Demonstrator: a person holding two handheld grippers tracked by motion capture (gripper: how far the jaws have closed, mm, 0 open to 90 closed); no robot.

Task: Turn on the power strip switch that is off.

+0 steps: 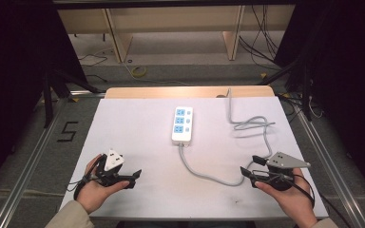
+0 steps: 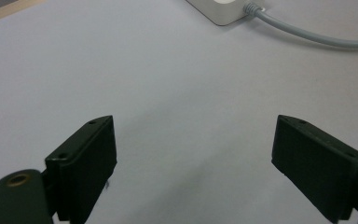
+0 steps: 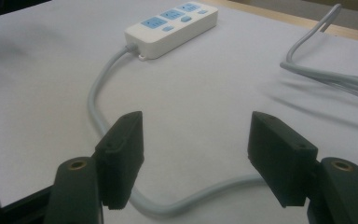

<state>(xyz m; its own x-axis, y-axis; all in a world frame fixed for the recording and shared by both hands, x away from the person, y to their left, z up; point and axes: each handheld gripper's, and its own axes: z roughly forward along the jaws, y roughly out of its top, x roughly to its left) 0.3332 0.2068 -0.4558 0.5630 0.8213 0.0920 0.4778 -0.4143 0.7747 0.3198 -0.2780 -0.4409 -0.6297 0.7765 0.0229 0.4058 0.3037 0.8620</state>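
1. A white sheet (image 1: 138, 142) covers the table, with a strip of pale wood (image 1: 190, 91) bare along its far edge. Metal rails run down both sides.
2. Beyond the table stands a light wooden frame (image 1: 119, 38) on a grey floor strewn with dark cables (image 1: 261, 42). Black drapes close off both sides, and a "5" (image 1: 67, 131) is taped on the floor at the left.
3. The power strip (image 1: 182, 124) lies near the middle of the sheet, long axis pointing away from the person. It is white, with three blue-faced sockets in a row; small buttons beside them are probably switches, though they are too small to tell.
4. Its grey cord (image 1: 204, 173) leaves the near end, curves toward the right gripper, then loops back to the far right and over the table's far edge.
5. The left gripper (image 1: 134, 178), held near the left front corner, has its jaws spread wide over bare sheet.
6. The right gripper (image 1: 245, 172) is likewise spread apart, the cord passing on the sheet just beneath its tips.
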